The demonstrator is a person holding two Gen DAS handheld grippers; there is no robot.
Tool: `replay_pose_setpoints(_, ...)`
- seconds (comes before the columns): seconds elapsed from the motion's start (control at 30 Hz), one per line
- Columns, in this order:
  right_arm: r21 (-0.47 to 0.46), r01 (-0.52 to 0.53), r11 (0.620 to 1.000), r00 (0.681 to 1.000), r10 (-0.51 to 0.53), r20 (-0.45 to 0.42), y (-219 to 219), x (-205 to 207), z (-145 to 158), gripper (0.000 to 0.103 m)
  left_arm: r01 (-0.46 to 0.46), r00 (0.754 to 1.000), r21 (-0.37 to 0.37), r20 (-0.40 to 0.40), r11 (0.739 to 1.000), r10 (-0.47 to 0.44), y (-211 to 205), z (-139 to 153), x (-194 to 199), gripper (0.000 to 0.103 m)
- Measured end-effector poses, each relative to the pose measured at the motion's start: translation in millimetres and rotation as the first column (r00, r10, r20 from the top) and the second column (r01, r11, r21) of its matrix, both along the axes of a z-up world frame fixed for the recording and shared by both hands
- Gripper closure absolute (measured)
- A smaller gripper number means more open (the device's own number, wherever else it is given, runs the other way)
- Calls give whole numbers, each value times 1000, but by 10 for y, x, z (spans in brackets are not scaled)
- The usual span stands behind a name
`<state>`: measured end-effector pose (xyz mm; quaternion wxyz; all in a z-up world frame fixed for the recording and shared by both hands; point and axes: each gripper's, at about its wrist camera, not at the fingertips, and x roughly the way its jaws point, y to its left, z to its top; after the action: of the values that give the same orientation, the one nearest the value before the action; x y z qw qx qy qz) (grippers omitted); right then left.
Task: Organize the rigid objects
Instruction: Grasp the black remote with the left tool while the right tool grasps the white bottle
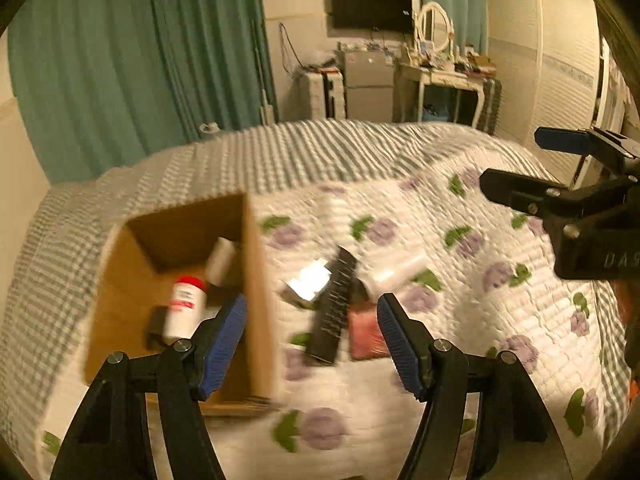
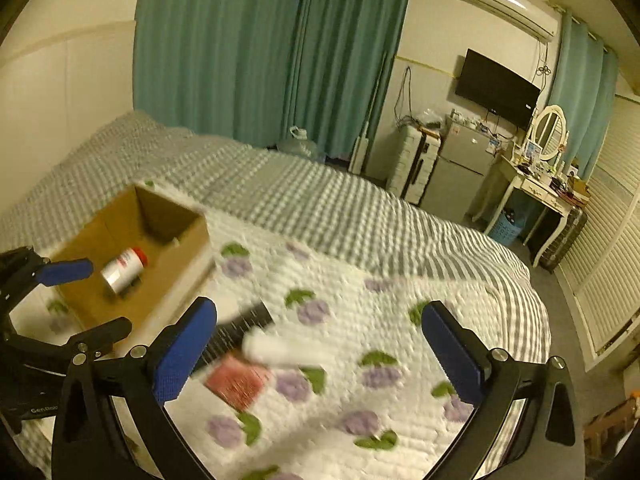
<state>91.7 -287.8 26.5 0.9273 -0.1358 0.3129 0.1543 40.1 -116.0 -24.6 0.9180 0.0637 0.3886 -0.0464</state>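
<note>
From the left wrist view we look down along the open left gripper (image 1: 312,340) at close range onto the quilt (image 1: 460,312), facing the far wall's television (image 1: 372,7). From the right wrist view we sit higher and further right, facing the same wall. Both views share the cardboard box (image 1: 256,280) and the red-capped bottle (image 2: 123,267).

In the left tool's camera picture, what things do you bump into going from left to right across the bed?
Cardboard box with the red-capped white bottle inside → black comb → red packet → white tube → the right tool at the edge.
</note>
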Motion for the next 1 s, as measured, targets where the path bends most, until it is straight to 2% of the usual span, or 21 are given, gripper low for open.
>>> replay_pose_setpoints(0.13, 19, 34, 999, 998, -33, -56, -276, 75, -339, 0, 30, 998, 6, -48, 1000, -30, -308, -297, 101, 33)
replay_pose_setpoints(0.27, 43, 65, 997, 994, -61, -95, -463, 197, -682, 0, 45, 995, 43, -85, 998, -42, -511, -637, 288, 33)
replay_pose_setpoints(0.37, 41, 64, 997, 992, -59, -108, -480, 291, -900, 0, 62, 991, 21, -120, 998, -59, -573, -815, 416, 33)
replay_pose_setpoints(0.5, 71, 63, 996, 983, -49, -179, -526, 455, -1169, 0, 51, 992, 82, -119, 995, -41, -584, -1044, 601, 33)
replay_pose_setpoints(0.63, 91, 43, 995, 977, -23, -211, -529, 569, -1250, 0, -3, 993, 94, -121, 996, 14, -400, -1173, 764, 33)
replay_pose_setpoints(0.73, 77, 17, 997, 975, 0, -222, -467, 638, -1295, 0, 28, 993, 118, -119, 993, -14, -357, -1226, 800, 33)
replay_pose_setpoints(0.87, 51, -1, 999, 970, 13, -244, -386, 697, -1373, 0, 53, 993, 185, -112, 981, -33, -313, -1324, 803, 33)
replay_pose_setpoints(1.0, 51, 1, 999, 968, 11, -249, -390, 701, -1371, 0, 72, 992, 189, -119, 979, -50, -192, -1380, 825, 33)
